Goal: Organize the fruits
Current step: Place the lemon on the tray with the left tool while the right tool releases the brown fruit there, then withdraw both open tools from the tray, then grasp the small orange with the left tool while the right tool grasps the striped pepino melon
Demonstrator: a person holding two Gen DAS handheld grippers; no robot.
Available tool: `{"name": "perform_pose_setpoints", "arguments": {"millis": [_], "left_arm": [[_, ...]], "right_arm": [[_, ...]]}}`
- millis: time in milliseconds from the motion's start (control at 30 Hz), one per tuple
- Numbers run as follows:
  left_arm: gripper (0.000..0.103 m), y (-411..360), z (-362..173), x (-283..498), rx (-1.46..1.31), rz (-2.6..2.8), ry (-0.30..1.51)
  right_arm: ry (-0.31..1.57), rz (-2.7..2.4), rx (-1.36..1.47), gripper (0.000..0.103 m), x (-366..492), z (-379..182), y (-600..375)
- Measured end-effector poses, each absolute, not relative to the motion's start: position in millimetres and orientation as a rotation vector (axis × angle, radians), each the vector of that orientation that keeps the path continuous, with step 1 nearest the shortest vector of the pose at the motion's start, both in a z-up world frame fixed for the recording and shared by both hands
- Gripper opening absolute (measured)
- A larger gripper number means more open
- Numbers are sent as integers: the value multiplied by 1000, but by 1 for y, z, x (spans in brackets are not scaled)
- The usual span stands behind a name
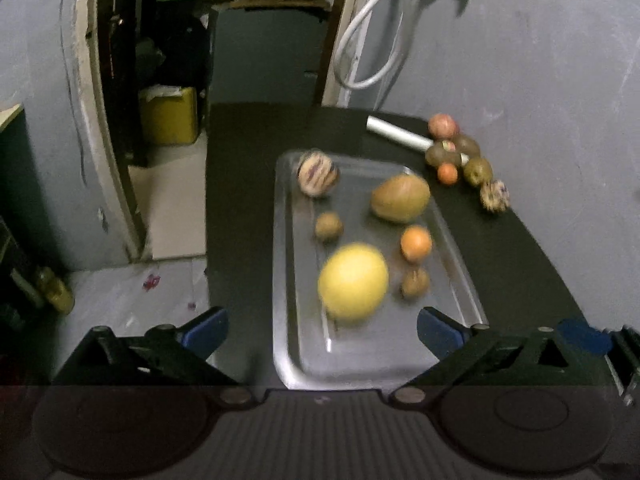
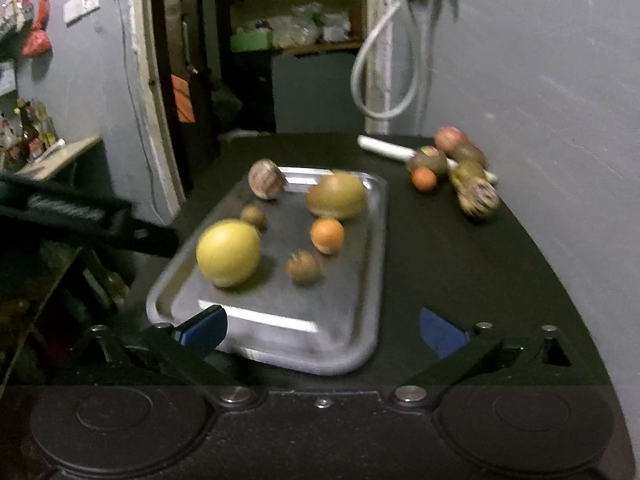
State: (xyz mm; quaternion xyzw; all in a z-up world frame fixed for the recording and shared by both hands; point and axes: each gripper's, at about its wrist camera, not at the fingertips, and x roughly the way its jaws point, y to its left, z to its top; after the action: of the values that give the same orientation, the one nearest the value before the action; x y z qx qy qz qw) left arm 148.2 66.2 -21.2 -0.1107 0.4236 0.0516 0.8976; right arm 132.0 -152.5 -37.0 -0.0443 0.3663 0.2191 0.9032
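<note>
Six fruits are seen on the metal tray (image 1: 460, 264): a yellow citrus (image 1: 353, 281) nearest, an orange (image 1: 416, 243), a mango (image 1: 400, 197), a striped melon-like fruit (image 1: 317, 173) at the far left corner, and two small brown fruits. A loose cluster of fruits (image 1: 464, 156) is left on the black table (image 1: 520, 260), far right, against a white tube (image 1: 394, 130) near the wall. Both the left tool (image 1: 322, 330) and the right tool (image 2: 323, 330) are held spread wide, empty, at the tray's near end.

Risks judged: round fruits may be rolled if nudged; the cluster is packed tight, so a pick there could knock neighbours toward the table edge. The frames are blurred, so fine placement could be misjudged.
</note>
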Motion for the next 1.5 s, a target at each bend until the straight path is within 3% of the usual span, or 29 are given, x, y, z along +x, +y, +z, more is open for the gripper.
{"name": "perform_pose_setpoints", "arguments": {"millis": [367, 633, 900, 1167, 1500], "left_arm": [[102, 30, -35, 110, -179, -33, 1049], [102, -12, -13, 146, -27, -169, 1004], [102, -27, 5, 216, 10, -197, 943], [102, -22, 14, 305, 14, -135, 852], [102, -44, -38, 431, 34, -148, 856]], "right_arm": [[827, 260, -126, 102, 96, -18, -200], [803, 153, -90, 102, 97, -14, -227], [723, 148, -83, 102, 126, -11, -235], [670, 236, -159, 102, 214, -10, -228], [699, 275, -205, 102, 336, -68, -208]]}}
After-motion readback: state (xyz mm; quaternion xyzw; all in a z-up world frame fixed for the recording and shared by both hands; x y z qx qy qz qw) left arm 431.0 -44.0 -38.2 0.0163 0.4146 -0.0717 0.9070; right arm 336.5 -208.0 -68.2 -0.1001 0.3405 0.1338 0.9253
